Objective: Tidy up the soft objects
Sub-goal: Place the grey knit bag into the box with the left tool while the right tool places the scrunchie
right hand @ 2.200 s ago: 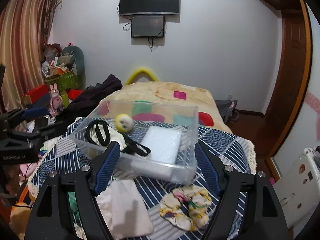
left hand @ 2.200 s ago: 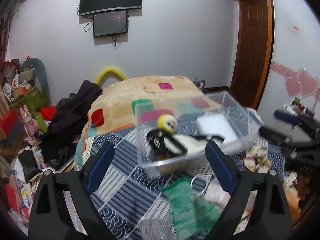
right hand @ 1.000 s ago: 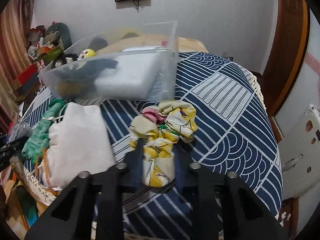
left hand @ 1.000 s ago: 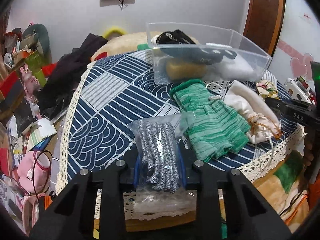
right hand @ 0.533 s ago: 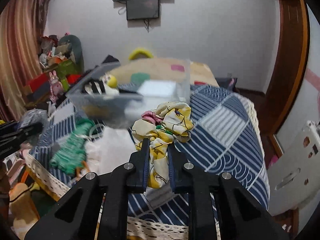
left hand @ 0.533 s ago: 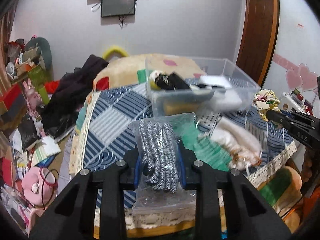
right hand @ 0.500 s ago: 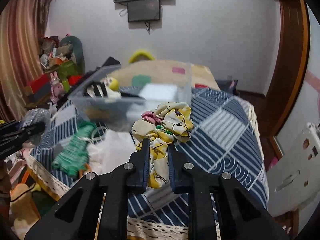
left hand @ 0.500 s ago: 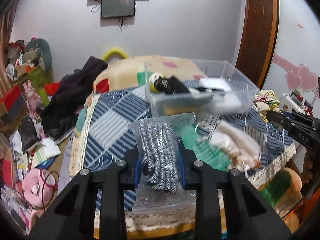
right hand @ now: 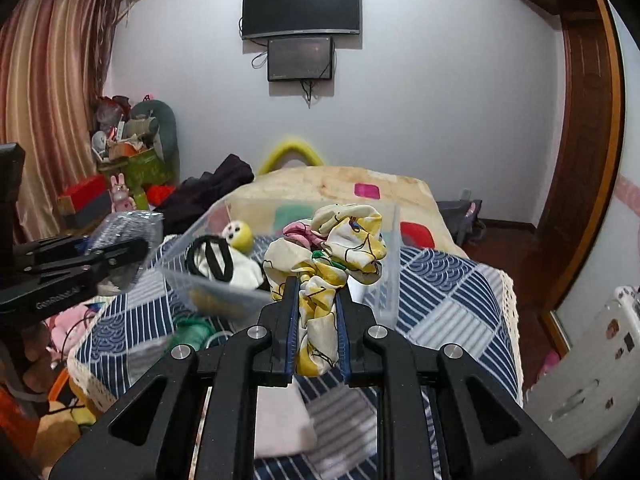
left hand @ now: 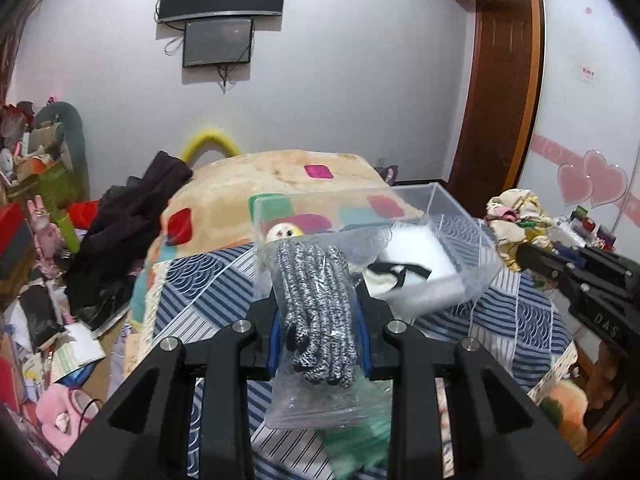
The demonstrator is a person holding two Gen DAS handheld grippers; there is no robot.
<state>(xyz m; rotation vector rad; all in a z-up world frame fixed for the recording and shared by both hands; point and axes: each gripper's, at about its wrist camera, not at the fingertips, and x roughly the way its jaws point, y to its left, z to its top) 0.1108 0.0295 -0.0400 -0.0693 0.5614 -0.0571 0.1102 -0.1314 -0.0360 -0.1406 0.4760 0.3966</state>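
A clear plastic box (left hand: 448,216) sits on a bed with a blue and white striped cover (right hand: 448,292). It is straight ahead of both claws, and nothing stands between them and it. Inside the box are a small yellow ball with a face (right hand: 238,234), a black strap (right hand: 210,258) on something white, and a flat white pad (left hand: 416,250). A green knit thing (right hand: 192,332) and a pale cloth (right hand: 280,420) lie on the cover near the box. A tan blanket with colored squares (left hand: 280,176) is behind the box, with dark clothes (left hand: 132,216) piled at its left. Two dark screens (right hand: 300,8) hang on the wall.

The left claw (left hand: 318,320) is pinching a crinkly clear bag with black and white knit gloves (left hand: 316,308) inside. The bag sticks up between the fingers, in front of the box.

The right claw (right hand: 316,328) is squeezed tight on a soft, bunched yellow and white cloth (right hand: 332,252) with a bit of pink. The cloth puffs out above the fingers, held up in front of the box.
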